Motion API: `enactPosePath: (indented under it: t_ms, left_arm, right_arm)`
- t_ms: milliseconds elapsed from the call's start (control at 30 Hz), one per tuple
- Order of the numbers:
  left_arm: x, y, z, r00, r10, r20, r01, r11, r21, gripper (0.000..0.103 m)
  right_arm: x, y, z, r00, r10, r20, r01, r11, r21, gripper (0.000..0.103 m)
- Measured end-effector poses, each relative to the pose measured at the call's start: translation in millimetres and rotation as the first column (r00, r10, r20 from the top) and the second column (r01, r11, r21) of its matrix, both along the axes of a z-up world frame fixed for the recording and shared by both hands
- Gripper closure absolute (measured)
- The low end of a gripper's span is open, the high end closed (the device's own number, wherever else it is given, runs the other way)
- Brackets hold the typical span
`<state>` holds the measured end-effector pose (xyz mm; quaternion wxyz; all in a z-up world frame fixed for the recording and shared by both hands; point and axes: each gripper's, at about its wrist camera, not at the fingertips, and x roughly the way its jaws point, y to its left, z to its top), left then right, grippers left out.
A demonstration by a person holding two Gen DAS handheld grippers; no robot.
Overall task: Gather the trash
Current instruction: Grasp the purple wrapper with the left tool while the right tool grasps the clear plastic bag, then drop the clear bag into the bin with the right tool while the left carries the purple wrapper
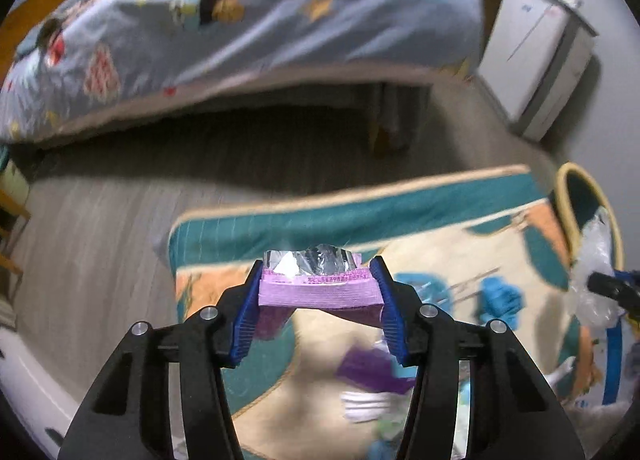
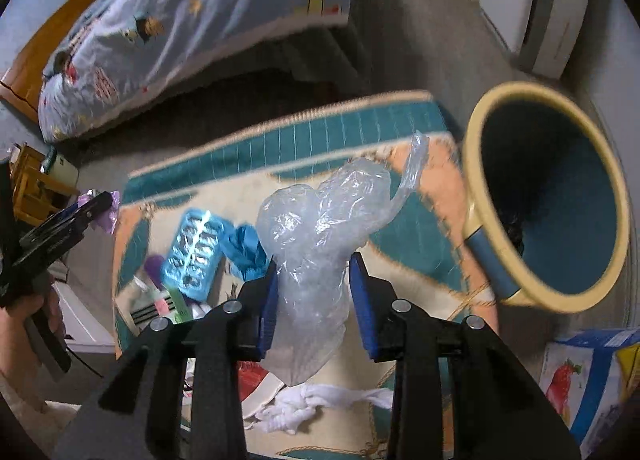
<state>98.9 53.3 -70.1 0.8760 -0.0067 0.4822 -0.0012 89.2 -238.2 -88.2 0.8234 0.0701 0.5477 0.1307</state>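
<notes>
My left claw [image 1: 320,292] is clamped on a pink snack wrapper [image 1: 318,292], which spans flat between the two blue pads [image 1: 248,320]; its torn silver foil mouth sticks up just past the fingertips. The wrapper hangs in the air above the near part of the rug [image 1: 440,244], not touching it.

My right claw [image 2: 314,300] is closed on a crumpled clear plastic bag [image 2: 320,227]. The bag bulges up and forward from between the pads, with one twisted tail reaching toward the bin [image 2: 472,147], and a loose flap hangs below the fingers.

The bin, cream-rimmed with a dark teal inside, stands at the rug's right edge, just to the right of the held bag and tilted wide in my right view. Something dark lies inside it near its bottom, too dim to name.

On the rug below my claws lies more litter: a light blue blister tray [image 2: 192,252], a bunched blue piece [image 2: 248,252] just beside it, a purple scrap [image 1: 368,368], and knotted white tissue [image 2: 316,404] near the rug's near edge. A box printed with a strawberry [image 2: 580,376] sits at the lower right.

Beyond the rug's far edge is bare wooden floor [image 1: 100,219], then a bed with a patterned blue quilt [image 1: 260,19]. A white appliance [image 1: 536,59] stands against the wall to the right of the bed. Motion blur smears much of the rug.
</notes>
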Motion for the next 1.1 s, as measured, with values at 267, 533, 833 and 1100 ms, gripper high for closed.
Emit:
enactPosePath:
  t_ms: [267, 533, 833, 1100]
  left_arm:
    - [-15, -54, 35, 0.99, -0.116, 0.083, 0.117, 0.993, -0.001, 0.049]
    - [-15, -111, 39, 0.968, -0.237, 0.087, 0.239, 0.971, -0.009, 0.049]
    - [0, -206, 35, 0.912, -0.402, 0.076, 0.406, 0.913, -0.043, 0.049]
    - [16, -283, 25, 0.847, -0.528, 0.059, 0.531, 0.845, -0.059, 0.049]
  right_arm:
    - [15, -29, 25, 0.996, -0.065, 0.063, 0.061, 0.996, 0.062, 0.07]
    - [25, -63, 48, 0.988, -0.093, 0.122, 0.085, 0.994, 0.07, 0.07]
    - [47, -135, 53, 0.975, -0.153, 0.159, 0.16, 0.986, -0.036, 0.07]
    - [59, -207, 13, 0.948, -0.311, 0.067, 0.313, 0.949, -0.025, 0.07]
